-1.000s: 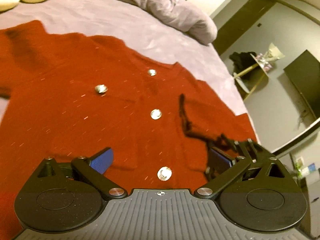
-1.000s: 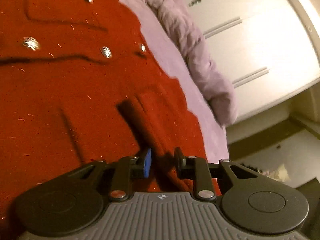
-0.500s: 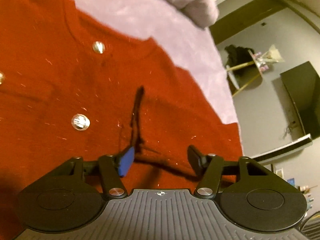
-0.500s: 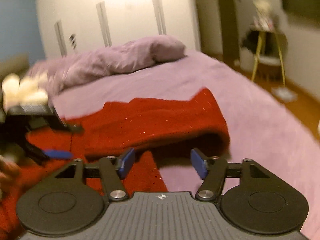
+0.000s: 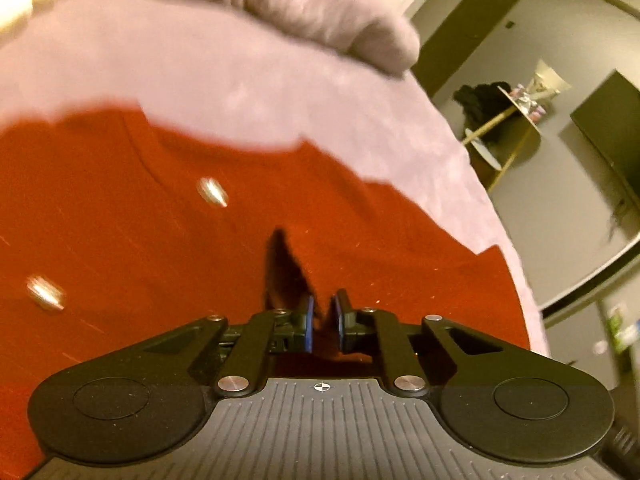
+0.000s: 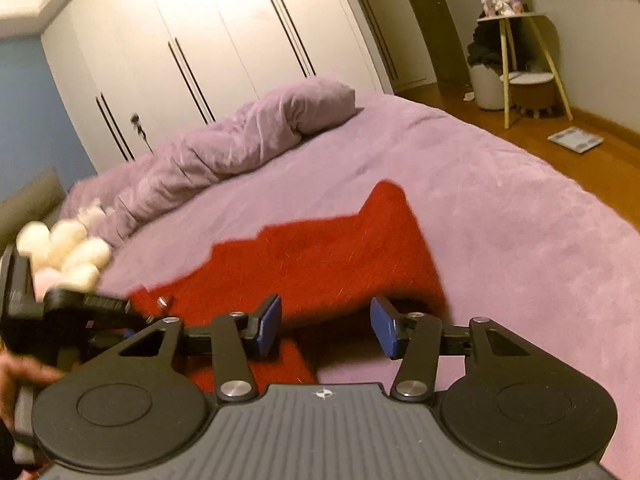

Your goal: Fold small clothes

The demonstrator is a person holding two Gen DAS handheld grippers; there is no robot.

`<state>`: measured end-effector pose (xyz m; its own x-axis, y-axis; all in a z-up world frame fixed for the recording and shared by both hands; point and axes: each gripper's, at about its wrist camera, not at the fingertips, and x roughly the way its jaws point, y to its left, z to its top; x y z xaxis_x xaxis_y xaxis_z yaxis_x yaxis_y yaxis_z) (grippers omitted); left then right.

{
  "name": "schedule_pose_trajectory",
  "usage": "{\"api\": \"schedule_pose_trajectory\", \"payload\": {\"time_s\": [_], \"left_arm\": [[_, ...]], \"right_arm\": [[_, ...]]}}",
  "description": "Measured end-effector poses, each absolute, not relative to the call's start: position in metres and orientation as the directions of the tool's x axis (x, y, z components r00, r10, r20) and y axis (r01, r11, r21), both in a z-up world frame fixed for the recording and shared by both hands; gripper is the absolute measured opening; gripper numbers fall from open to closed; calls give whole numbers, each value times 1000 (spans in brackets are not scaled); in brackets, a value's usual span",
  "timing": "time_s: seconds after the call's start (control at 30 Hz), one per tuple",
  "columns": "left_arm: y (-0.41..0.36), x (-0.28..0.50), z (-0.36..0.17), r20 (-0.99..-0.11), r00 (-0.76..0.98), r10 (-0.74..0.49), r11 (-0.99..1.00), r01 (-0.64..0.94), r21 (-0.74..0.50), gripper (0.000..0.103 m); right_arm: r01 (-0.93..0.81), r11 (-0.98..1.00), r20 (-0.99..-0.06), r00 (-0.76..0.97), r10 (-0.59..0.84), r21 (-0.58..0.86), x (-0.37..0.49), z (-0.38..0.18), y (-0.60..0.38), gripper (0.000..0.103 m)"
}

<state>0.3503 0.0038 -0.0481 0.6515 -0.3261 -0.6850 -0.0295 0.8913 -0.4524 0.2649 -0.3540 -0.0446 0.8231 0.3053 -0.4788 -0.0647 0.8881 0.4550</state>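
A red knitted cardigan with silver buttons [image 5: 200, 248] lies spread across a mauve plush bedspread [image 5: 224, 76], filling the lower left and centre of the left wrist view. The left gripper [image 5: 322, 322], low in the middle of that frame, has just been closing, and its blue-padded jaws now stand almost together, clenched on a raised ridge of the red knit, apparently to get a firm hold for lifting that part of the garment over. Two silver buttons [image 5: 213, 192] show blurred to the left of the pinch. In the right wrist view the cardigan sits at the centre, one part of it already turned over on itself into a thick red fold [image 6: 344, 256] that ends in a point towards the upper middle. The right gripper [image 6: 325, 330], at the bottom centre of that frame, holds nothing: its jaws have just been narrowing but stand apart, with only a shadowed gap and bedspread between them, just short of the fold's near edge. A hand [image 6: 22, 376] at the lower left edge carries the left tool. A rumpled mauve duvet [image 6: 240, 140] is pushed to the upper left of the bed, clear of the folding space.
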Motion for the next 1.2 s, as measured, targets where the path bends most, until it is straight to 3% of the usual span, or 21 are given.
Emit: {"api": "schedule_pose_trajectory", "payload": {"time_s": [0.17, 0.3, 0.37, 0.43, 0.47, 0.5, 0.57, 0.63, 0.67, 0.7, 0.77, 0.83, 0.93, 0.97, 1.07, 1.2], "left_arm": [[59, 321, -24, -693, 716, -85, 969, -104, -226, 13], [103, 305, -36, -729, 678, 99, 962, -252, -104, 13], [118, 300, -45, -737, 672, 73, 957, -254, -137, 17], [134, 297, -51, -741, 671, -30, 937, -240, -255, 27], [138, 297, -54, -729, 681, -64, 925, -233, -299, 39], [137, 299, -57, -720, 688, -97, 917, -220, -334, 45], [138, 307, -64, -720, 681, -135, 898, -223, -380, 45], [139, 318, -70, -728, 672, -136, 892, -236, -385, 33], [140, 322, -70, -733, 668, -125, 895, -242, -373, 9], [141, 325, -69, -738, 666, -108, 900, -250, -358, 9], [137, 332, -58, -720, 692, -58, 920, -243, -308, 9], [133, 331, -39, -665, 747, -4, 948, -208, -240, 8], [137, 328, -21, -592, 802, 78, 960, -222, -173, 8], [141, 329, -20, -586, 804, 97, 961, -230, -156, 8], [152, 331, -35, -627, 772, 103, 958, -246, -147, 7], [152, 324, -65, -683, 724, 93, 966, -233, -116, 7]], "right_arm": [[-127, 767, -464, 730, 502, 630, 286, -56, -335, 50], [-95, 749, -512, 674, 533, 656, 301, -77, -314, 50], [-59, 724, -514, 664, 543, 688, 308, -85, -313, 50], [-18, 682, -496, 672, 549, 731, 313, -91, -317, 50], [6, 652, -486, 672, 558, 758, 316, -96, -320, 50], [42, 626, -487, 671, 560, 779, 319, -102, -323, 50], [103, 605, -506, 668, 546, 789, 326, -114, -324, 48], [146, 596, -523, 668, 529, 789, 330, -123, -322, 37], [161, 587, -525, 670, 526, 793, 333, -127, -320, 27], [172, 582, -526, 673, 520, 795, 335, -128, -318, 18], [196, 595, -546, 678, 493, 780, 340, -129, -314, 12], [161, 632, -547, 684, 483, 758, 342, -123, -304, 12], [-35, 655, -455, 691, 561, 755, 342, -111, -282, 12], [-53, 672, -464, 683, 564, 739, 344, -111, -277, 12], [-2, 734, -559, 646, 519, 679, 352, -123, -268, 15], [20, 687, -526, 659, 537, 726, 354, -127, -276, 14]]}}
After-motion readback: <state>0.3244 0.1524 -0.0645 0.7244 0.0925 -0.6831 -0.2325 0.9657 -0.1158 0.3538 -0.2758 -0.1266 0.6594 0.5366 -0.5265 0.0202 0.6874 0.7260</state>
